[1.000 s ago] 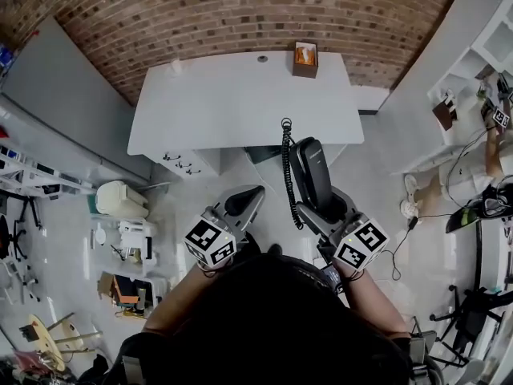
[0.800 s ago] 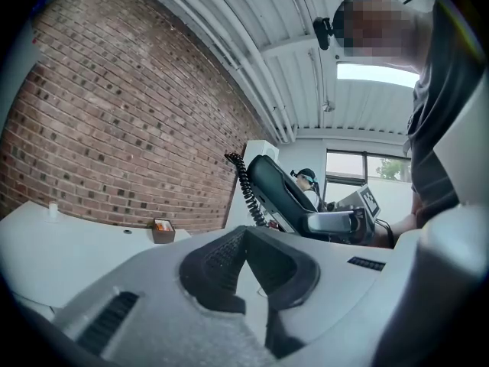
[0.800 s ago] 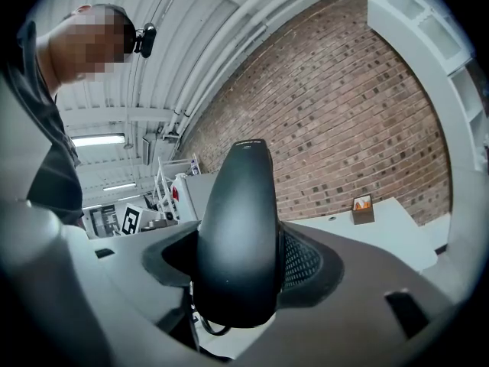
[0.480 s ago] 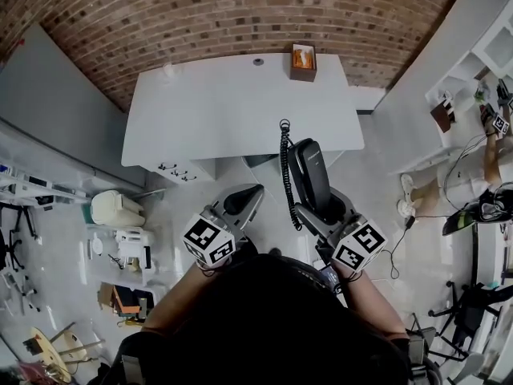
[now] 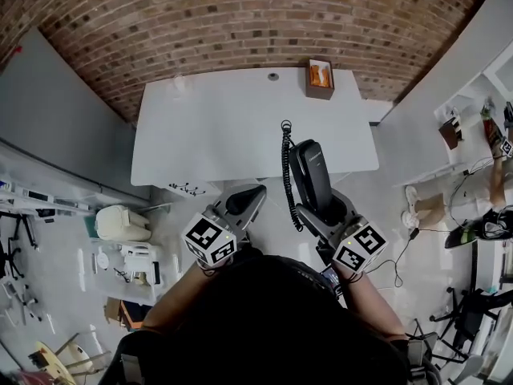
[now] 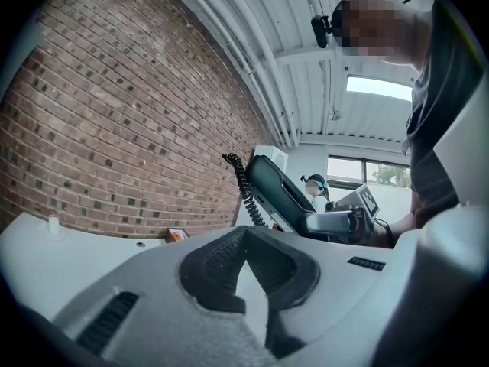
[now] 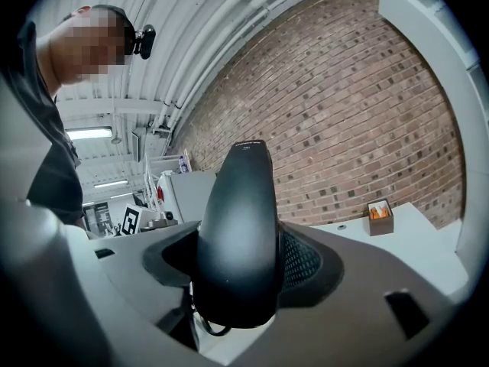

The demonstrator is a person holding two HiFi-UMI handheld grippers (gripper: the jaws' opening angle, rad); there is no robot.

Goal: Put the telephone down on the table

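The head camera sits above the person and looks steeply down. The white table (image 5: 216, 127) lies at 12 o'clock with the brick wall (image 5: 240, 22) beyond it. The left gripper (image 5: 244, 200) is at 7 o'clock and the right gripper (image 5: 323, 212) at 4 o'clock, both close below the lens. The left gripper view rides low on its gripper and tilts up toward wall and ceiling, with the telephone (image 6: 275, 189) at 3 o'clock. The right gripper view faces the same wall, with the telephone very near and filling its centre. All three views share the wall, the table, the telephone and a small brown box (image 7: 380, 216).

Telephone (image 5: 309, 173) in right tongs (image 5: 322, 207), left tongs (image 5: 244, 201) beside, table (image 5: 216, 127) ahead
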